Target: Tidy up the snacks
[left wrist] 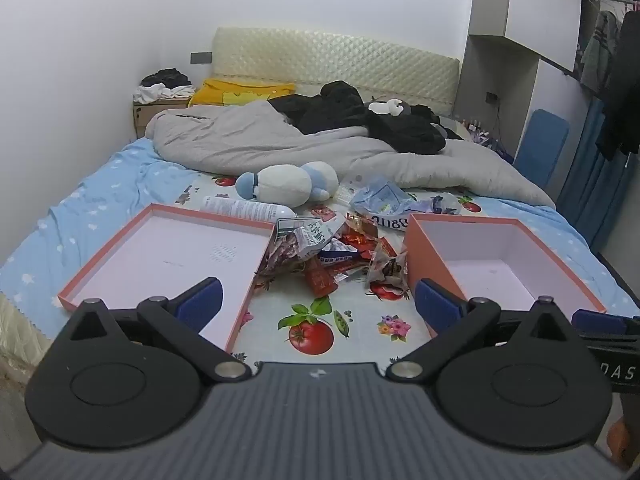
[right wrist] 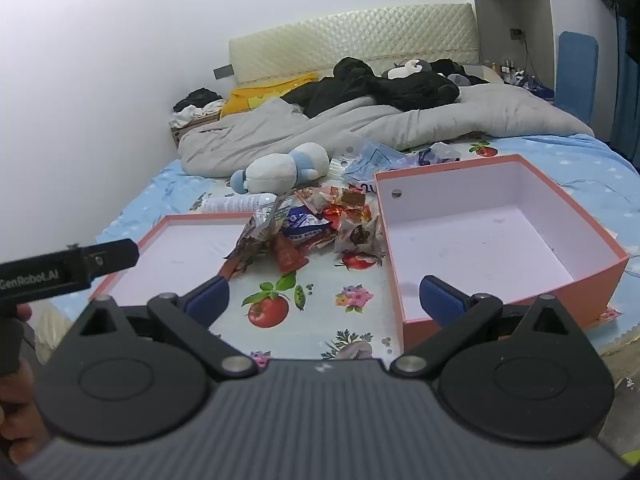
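1. Lying in the middle of both views is a pile of snacks [left wrist: 328,256] in shiny wrappers. It sits on a mat with tomato pictures [left wrist: 312,330], between two pink boxes.
2. On the left of the pile is a flat pink lid [left wrist: 160,256]. On the right is a deep pink box [right wrist: 496,240]. Both have nothing inside.
3. The left gripper [left wrist: 318,300] fills the bottom of the left view. Its two blue pads are spread wide, and they hold nothing.
4. The right gripper [right wrist: 324,300] fills the bottom of the right view. Its blue pads are spread wide too, with nothing between them.
5. Only the right view shows all of the deep box, with a small round hole [right wrist: 396,193] in its back wall. The left view cuts that box off at the lower right.
6. Only the right view shows the side of the left gripper, at the left edge, with some fingers [right wrist: 16,420] below it.
7. Only the left view shows clothes hanging on a rail [left wrist: 612,52] at the upper right.
8. Both views show a white and blue soft toy [left wrist: 288,184] behind the snacks, a grey blanket [left wrist: 280,140] and a heap of black clothes [left wrist: 360,116] near the headboard.
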A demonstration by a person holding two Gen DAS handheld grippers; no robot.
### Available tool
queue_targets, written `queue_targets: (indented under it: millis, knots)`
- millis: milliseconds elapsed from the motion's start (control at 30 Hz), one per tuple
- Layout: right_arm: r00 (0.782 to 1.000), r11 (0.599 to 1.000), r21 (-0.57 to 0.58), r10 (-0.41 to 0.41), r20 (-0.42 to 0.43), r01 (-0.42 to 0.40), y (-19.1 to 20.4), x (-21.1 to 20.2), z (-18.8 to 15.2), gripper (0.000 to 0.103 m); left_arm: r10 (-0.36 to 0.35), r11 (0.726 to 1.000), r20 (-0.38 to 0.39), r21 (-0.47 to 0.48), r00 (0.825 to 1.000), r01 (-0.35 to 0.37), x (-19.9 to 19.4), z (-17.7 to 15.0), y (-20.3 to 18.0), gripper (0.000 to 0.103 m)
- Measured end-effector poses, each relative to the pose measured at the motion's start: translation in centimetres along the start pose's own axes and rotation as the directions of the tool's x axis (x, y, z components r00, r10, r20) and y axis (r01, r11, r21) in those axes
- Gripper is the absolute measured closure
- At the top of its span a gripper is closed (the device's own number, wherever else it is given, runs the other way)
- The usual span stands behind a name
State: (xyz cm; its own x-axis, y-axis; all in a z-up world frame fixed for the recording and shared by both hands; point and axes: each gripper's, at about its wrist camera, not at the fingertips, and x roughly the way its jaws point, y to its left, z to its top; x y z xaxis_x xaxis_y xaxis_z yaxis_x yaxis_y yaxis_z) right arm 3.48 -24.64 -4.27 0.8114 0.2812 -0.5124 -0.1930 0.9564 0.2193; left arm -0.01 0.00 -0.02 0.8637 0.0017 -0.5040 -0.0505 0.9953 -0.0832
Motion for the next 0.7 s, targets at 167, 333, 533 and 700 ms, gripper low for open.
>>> queue_targets:
  millis: [167, 333, 533, 700]
  knots:
    - [1.0, 1.0, -0.01, -0.006, -0.023, 0.006, 0.1, 0.2, 0.1, 0.0, 0.01, 1.0, -0.009, -0.004, 1.0, -0.01, -0.1, 0.0, 0.0, 0.0]
    - [1.0, 1.0, -0.024, -0.009, -0.023, 0.009, 0.2, 0.6, 0.2, 0.0, 0.008, 1.0, -0.002, -0.006, 1.0, -0.008, -0.4, -0.3, 0.0, 0.0]
    - [0.999, 0.999, -0.027, -0.021, -0.025, 0.021, 0.4, 0.6, -0.1, 0.0, -0.009, 1.0, -0.008, -0.013, 1.0, 0.009, 1.2, -0.2, 0.6, 0.0]
    - [0.999, 0.999, -0.014, -0.033, -0.037, 0.033, 0.5, 0.9, -0.7, 0.0, -0.012, 1.0, -0.015, -0.01, 1.0, 0.012, 0.9, -0.4, 0.6, 0.0]
